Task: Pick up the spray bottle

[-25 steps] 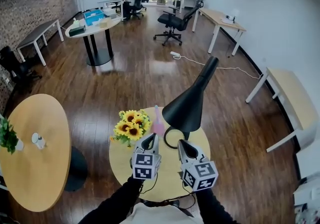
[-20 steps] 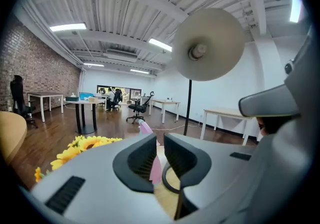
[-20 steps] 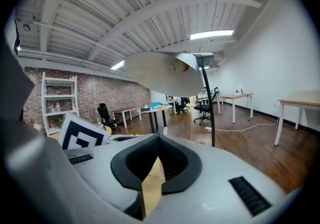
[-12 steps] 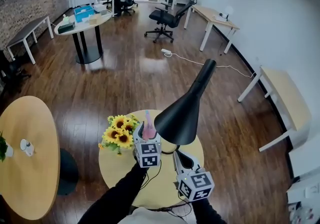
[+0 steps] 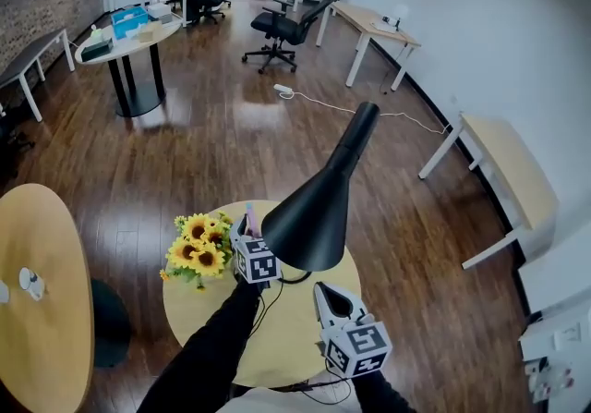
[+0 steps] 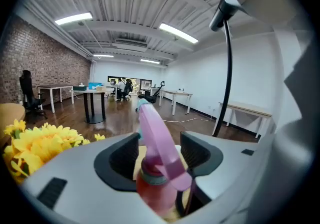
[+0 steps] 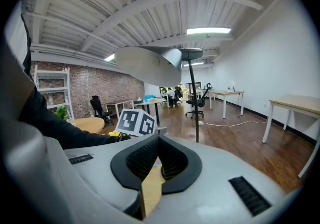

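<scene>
The pink spray bottle (image 5: 249,215) stands on the small round wooden table (image 5: 286,346), between the sunflowers and the lamp. In the left gripper view its pink trigger head and reddish body (image 6: 156,158) rise between the two jaws, with a gap on either side. My left gripper (image 5: 244,232) has just been opening and now stands open around the bottle, pads not pressing on it. My right gripper (image 5: 325,293) hovers nearer the table's front edge, jaws together with nothing in them (image 7: 158,142).
A bunch of sunflowers (image 5: 199,247) stands just left of the bottle. A black desk lamp (image 5: 312,215) leans over the table to the bottle's right, its cable (image 5: 268,296) trailing across the top. A larger round table (image 5: 37,309) is at the left.
My left gripper has reached forward across the table to the spray bottle and its jaws have opened around it. The right gripper has shifted slightly lower and nearer.
</scene>
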